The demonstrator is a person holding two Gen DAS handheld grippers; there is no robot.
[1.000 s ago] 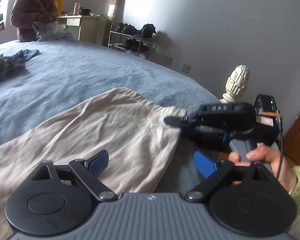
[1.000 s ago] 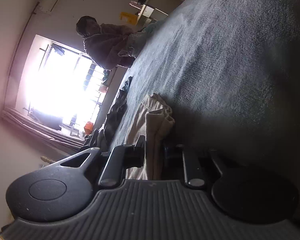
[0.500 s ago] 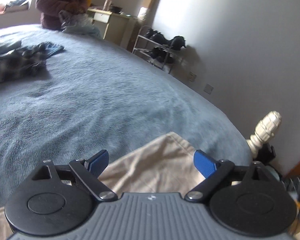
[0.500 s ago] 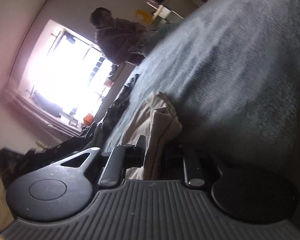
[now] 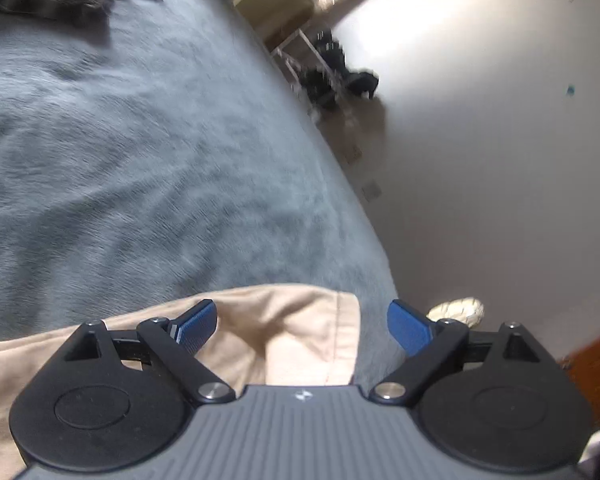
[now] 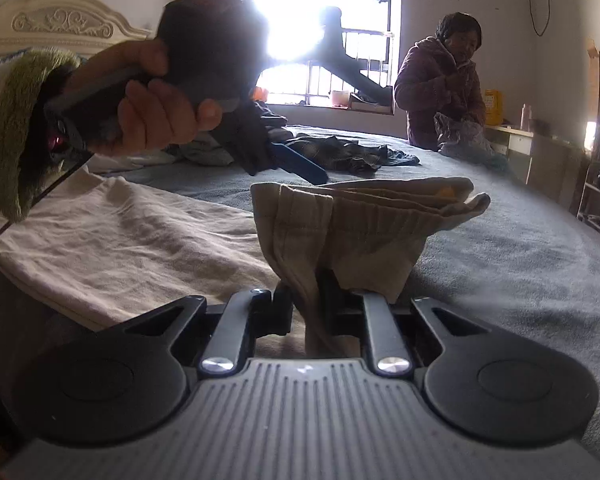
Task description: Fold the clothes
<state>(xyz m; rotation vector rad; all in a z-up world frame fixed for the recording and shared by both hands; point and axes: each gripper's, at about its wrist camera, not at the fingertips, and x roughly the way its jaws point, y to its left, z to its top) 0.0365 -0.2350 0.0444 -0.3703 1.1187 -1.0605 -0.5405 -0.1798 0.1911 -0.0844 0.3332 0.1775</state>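
The right gripper (image 6: pixel 306 308), low centre, pinches the beige trousers (image 6: pixel 364 232) thinly; the left gripper (image 5: pixel 300 326) gapes; the bunched cloth may slip.

Beige trousers (image 6: pixel 364 236) – elastic waistband bunched and lifted, legs spread on the grey bed (image 6: pixel 520 264)

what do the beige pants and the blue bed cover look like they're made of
Beige pants: probably woven cotton, matte, with stitched seams and crisp creases where the right gripper pinches them. Blue bed cover: seemingly plush fleece, with a soft brushed nap showing streaks.
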